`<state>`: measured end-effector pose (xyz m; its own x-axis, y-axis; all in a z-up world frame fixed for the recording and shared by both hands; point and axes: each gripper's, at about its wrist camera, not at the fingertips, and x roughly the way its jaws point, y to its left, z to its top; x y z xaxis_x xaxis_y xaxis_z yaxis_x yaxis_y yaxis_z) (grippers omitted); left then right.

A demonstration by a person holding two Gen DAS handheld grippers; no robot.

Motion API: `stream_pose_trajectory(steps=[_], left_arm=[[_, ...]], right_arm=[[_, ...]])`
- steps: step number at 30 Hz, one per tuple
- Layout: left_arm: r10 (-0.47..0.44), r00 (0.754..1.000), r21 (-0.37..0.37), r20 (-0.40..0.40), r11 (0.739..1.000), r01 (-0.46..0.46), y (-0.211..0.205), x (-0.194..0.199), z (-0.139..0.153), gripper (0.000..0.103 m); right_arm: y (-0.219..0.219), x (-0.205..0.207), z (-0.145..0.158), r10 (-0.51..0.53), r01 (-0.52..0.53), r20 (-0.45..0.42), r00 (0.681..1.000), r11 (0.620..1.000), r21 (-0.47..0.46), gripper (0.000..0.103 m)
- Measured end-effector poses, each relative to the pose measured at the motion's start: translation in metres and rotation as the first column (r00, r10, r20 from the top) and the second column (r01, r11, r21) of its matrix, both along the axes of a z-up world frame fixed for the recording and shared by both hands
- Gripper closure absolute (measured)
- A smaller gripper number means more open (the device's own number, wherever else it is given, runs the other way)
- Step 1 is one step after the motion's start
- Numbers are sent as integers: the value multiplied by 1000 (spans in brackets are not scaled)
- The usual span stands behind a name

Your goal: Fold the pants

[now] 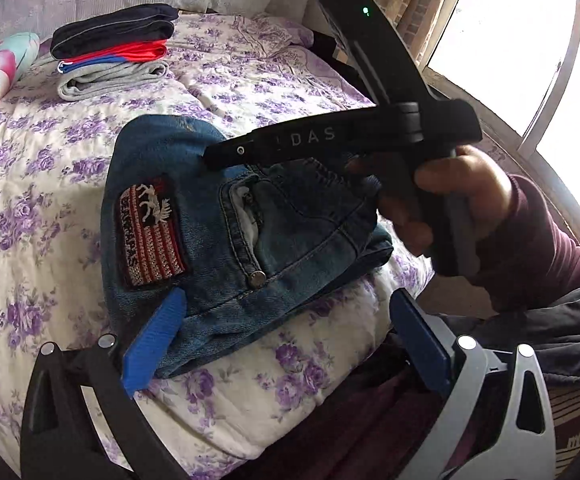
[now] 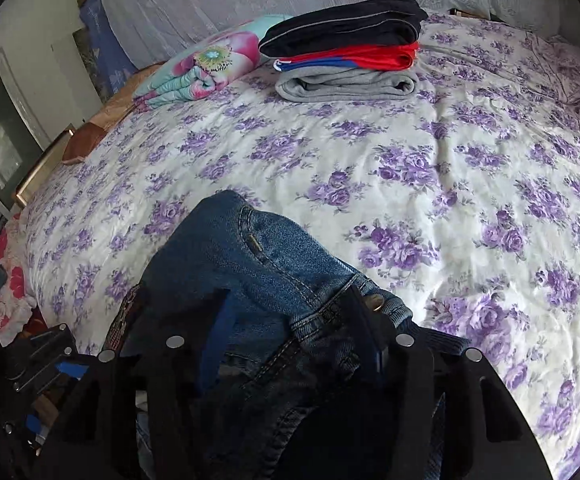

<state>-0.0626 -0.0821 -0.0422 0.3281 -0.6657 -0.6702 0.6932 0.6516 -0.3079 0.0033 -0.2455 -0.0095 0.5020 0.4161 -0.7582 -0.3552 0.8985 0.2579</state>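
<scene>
Left tool is held spread beside the folded jeans; right tool is pinched on their thick, heavy denim, best gripped at the stiff waistband.

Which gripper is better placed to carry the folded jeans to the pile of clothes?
Right, probably. The right gripper already has the jeans between its fingers, facing the pile. The left gripper is open at the near edge of the jeans and holds nothing.
</scene>
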Motion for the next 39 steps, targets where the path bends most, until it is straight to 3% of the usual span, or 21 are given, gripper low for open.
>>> stream_pose_trajectory(steps=[4, 7, 9, 12, 14, 16, 17, 18, 20, 21, 24, 28, 30, 32, 34, 39], left_arm=[[-18, 1000, -23, -23, 1000, 18, 4, 4, 1, 5], [-28, 998, -38, -49, 999, 26, 11, 4, 14, 5], [-1, 1000, -48, -6, 999, 0, 21, 0, 30, 5], [53, 997, -67, 61, 997, -49, 36, -1, 50, 5], [45, 999, -94, 28, 995, -42, 34, 10, 48, 5], [34, 999, -27, -37, 999, -35, 15, 26, 25, 5], [33, 999, 28, -40, 999, -32, 2, 32, 9, 5], [63, 998, 90, 14, 994, -64, -7, 32, -3, 5], [79, 994, 154, 81, 984, -91, -17, 26, -4, 5], [71, 995, 156, 74, 984, -82, -16, 25, 1, 5], [20, 1000, 36, -16, 999, -19, 9, 27, 25, 5], [76, 997, -81, -13, 994, -77, 57, 40, 45, 5], [75, 990, -140, -117, 986, -91, 75, 69, 32, 5], [58, 969, -168, -241, 981, -100, 79, 97, 10, 5], [35, 956, -158, -293, 984, -85, 69, 114, -8, 5], [-109, 917, -175, -385, 984, 43, 18, 133, -36, 5]], right_arm=[[-6, -6, 7, -17, 15, 28, 999, 998, 64, 46], [-20, -26, 34, -37, 25, 83, 996, 990, 141, 46], [-27, -54, 58, -59, 48, 170, 984, 997, 65, 30], [-36, -98, 70, -74, 97, 267, 961, 993, -71, 21], [-37, -107, 51, -97, 148, 242, 965, 968, -201, 21], [-40, -95, 9, -103, 131, 118, 988, 959, -253, 21], [-49, -87, -10, -112, 119, 47, 993, 972, -201, 17], [-61, -81, -22, -129, 129, 1, 992, 986, -105, 9], [-82, -73, -27, -159, 166, -103, 982, 985, 56, 9], [-87, -75, -24, -162, 173, -112, 980, 980, 98, 9], [-113, -94, -6, -161, 169, -50, 986, 953, 252, 6], [-144, -91, -23, -132, 202, -177, 975, 860, 470, 3], [-142, -85, -42, -103, 225, -261, 960, 839, 495, 3], [-128, -80, -57, -47, 207, -311, 949, 838, 504, 3], [-115, -74, -63, 9, 171, -331, 944, 842, 512, 3], [-114, -49, -76, 34, 271, -467, 884, 775, 570, 3]])
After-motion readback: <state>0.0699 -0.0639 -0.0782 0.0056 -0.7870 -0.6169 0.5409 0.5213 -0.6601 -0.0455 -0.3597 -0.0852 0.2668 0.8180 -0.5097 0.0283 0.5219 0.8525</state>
